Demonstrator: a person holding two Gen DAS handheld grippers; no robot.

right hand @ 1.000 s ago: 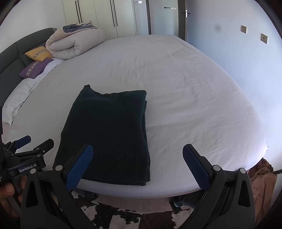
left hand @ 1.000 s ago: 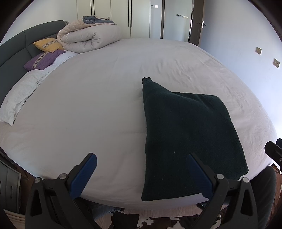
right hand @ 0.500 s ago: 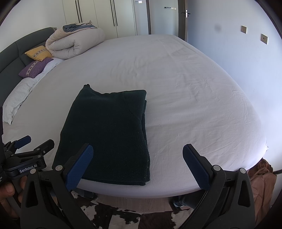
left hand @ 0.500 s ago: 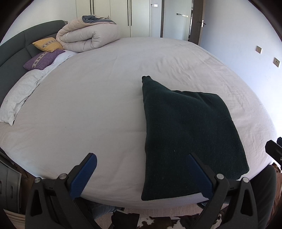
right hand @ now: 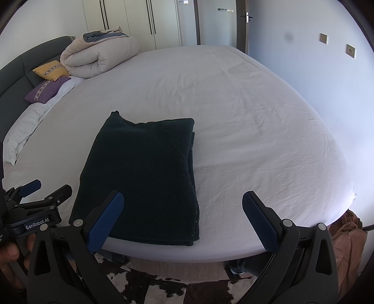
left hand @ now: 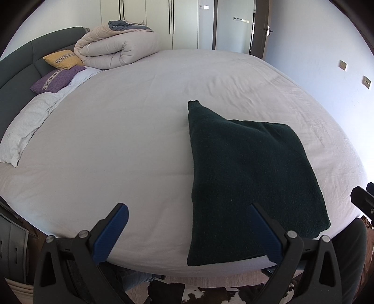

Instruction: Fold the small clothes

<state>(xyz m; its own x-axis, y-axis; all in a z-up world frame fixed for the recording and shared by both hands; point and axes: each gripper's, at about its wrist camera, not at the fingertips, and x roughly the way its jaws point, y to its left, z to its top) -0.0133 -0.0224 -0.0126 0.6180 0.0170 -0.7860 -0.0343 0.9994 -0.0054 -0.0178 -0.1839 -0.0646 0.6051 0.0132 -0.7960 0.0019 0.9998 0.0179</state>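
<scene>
Folded dark green garment (right hand: 145, 177), knitted in texture, lying flat on the white sheet of the bed (right hand: 245, 131) near the bed's near edge; its near hem reaches almost to that edge. The outline is roughly rectangular, with layered edges visible along the right side and one small corner projecting at the far left. In the left wrist view the same garment (left hand: 247, 182) appears right of centre.

Right gripper (right hand: 182, 210): jaws spread wide, blue-padded fingers well apart, holding nothing. It hovers over the near edge of the bed; its left finger (right hand: 105, 222) overlaps the near left part of the garment in the picture, though contact cannot be told.

Left gripper (left hand: 187, 222): likewise wide open and empty, over the near edge, its right finger in front of the garment's near portion. From the right wrist view the left gripper (right hand: 44, 189) lies just left of the garment, held by a hand (right hand: 9, 255) at the picture's near left.

Surroundings: rolled beige duvet (right hand: 100, 56) at the far left of the bed, with a yellow cushion (right hand: 51, 70), a purple cushion (right hand: 46, 90) and a white pillow (right hand: 23, 133) along the dark headboard (right hand: 14, 72). White wardrobe doors (right hand: 140, 21) stand beyond. A cowhide rug (right hand: 163, 290) covers the floor below the near edge.
</scene>
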